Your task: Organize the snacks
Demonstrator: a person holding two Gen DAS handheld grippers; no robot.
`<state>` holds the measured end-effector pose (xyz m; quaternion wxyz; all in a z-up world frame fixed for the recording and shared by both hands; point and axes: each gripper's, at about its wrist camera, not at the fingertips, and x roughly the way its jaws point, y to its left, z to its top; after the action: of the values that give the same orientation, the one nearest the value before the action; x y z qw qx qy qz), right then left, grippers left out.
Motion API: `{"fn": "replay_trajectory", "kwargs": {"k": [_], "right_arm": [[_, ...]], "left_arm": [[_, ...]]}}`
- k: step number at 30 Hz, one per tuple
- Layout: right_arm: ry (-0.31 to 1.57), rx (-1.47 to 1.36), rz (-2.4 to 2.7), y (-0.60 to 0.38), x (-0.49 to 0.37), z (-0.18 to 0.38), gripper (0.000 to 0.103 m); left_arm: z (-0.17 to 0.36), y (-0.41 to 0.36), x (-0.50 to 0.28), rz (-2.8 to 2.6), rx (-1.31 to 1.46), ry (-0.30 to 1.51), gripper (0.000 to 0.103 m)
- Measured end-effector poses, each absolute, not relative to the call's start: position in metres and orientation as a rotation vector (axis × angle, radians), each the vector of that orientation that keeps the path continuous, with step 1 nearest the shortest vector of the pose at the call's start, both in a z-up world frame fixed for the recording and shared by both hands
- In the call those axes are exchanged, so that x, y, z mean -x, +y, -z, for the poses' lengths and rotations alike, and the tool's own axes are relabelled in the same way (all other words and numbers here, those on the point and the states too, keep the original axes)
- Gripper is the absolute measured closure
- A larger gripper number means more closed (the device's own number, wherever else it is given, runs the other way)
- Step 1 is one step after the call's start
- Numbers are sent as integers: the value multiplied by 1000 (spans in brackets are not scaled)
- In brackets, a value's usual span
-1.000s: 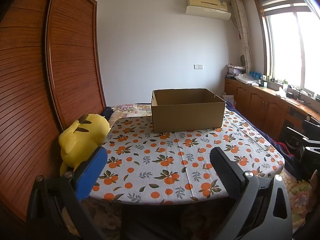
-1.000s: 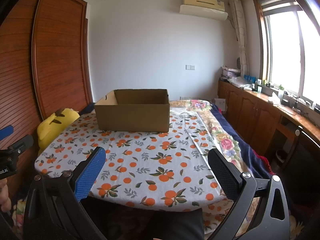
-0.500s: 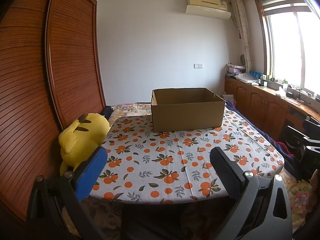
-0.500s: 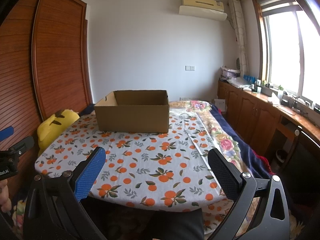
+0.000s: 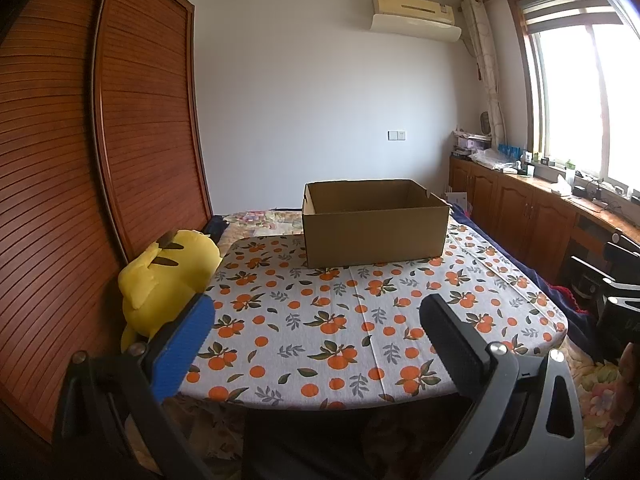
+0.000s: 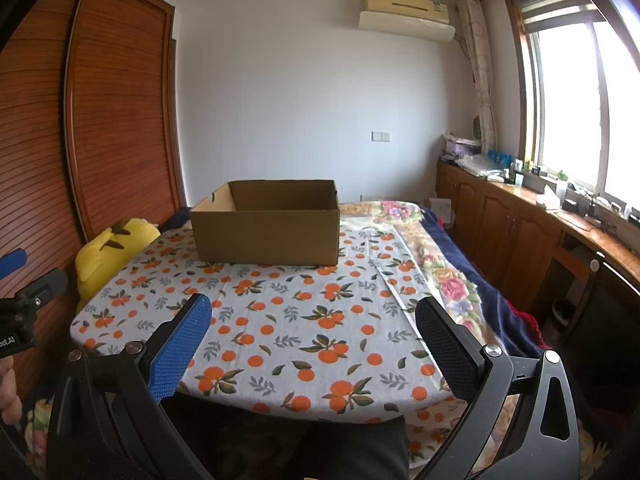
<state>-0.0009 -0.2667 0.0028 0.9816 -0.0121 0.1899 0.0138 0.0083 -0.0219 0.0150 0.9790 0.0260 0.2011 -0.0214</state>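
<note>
Both tongs are spread wide with nothing between their fingers. Left tongs [image 5: 316,344] hover over the near edge of the counter [image 5: 360,320], one finger faced in blue and the other in black; right tongs [image 6: 312,340] hang in the same pose over the same near edge, a little further to the right, with the same blue and black facings.

On the far part of the counter sits a cardboard box [image 5: 374,226], plain brown, rectangular and open at the top (its flaps do not show above the rim). A small handle slot is cut high in its left wall. From these views its floor is hidden, so what lies inside cannot be told. No snacks show anywhere on the cloth.

A white cloth printed with oranges and green leaves covers the counter. Just beside its left edge a yellow plush toy [image 5: 168,280] leans against the slatted wooden wardrobe [image 5: 80,200]. To the right of the counter lies a bed [image 6: 448,276] with a flowered cover and a dark blue blanket.

At the left edge of the right wrist view, part of the left tongs' frame and the fingers of a hand [image 6: 8,396] show.
</note>
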Motion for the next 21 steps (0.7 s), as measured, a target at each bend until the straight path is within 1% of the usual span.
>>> {"fn": "replay_trajectory", "kwargs": {"k": [21], "right_arm": [[383, 20, -28, -263, 0, -3, 0]], "left_arm": [[-17, -21, -7, 41, -56, 397, 0]]}}
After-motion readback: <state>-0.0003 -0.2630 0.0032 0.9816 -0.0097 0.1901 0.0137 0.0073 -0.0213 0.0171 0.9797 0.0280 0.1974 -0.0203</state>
